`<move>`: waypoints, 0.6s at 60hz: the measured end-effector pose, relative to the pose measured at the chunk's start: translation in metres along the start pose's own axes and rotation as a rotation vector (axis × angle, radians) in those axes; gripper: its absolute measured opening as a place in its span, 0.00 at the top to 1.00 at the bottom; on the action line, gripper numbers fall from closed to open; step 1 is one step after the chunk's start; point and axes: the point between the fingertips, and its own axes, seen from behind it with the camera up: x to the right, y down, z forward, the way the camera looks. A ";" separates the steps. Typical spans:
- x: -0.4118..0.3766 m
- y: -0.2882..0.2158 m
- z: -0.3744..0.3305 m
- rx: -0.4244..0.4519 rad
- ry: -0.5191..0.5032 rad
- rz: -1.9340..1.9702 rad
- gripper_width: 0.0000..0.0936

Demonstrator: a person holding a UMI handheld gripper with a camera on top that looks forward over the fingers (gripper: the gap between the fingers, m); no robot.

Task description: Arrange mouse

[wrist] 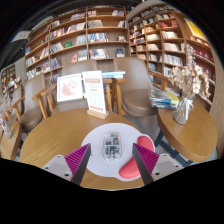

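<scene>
A see-through computer mouse (111, 148) lies on a white round mouse pad (108, 131) on a wooden table (55, 135). A red wrist rest (130, 169) sits on the near right part of the pad. My gripper (111, 152) is open. Its fingers stand on either side of the mouse, with a gap at each side. The left finger's magenta pad (79, 157) and the right finger's pink pad (145, 144) face the mouse. The mouse rests on the pad on its own.
An upright sign stand (95, 92) and a leaflet (69, 87) stand at the table's far edge. Wooden chairs (132, 88) surround it. To the right another table holds stacked books (165, 98) and a vase of dried stems (184, 100). Bookshelves (85, 40) line the back.
</scene>
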 end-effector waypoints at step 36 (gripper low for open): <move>-0.045 0.076 -0.363 0.106 -0.003 -0.072 0.09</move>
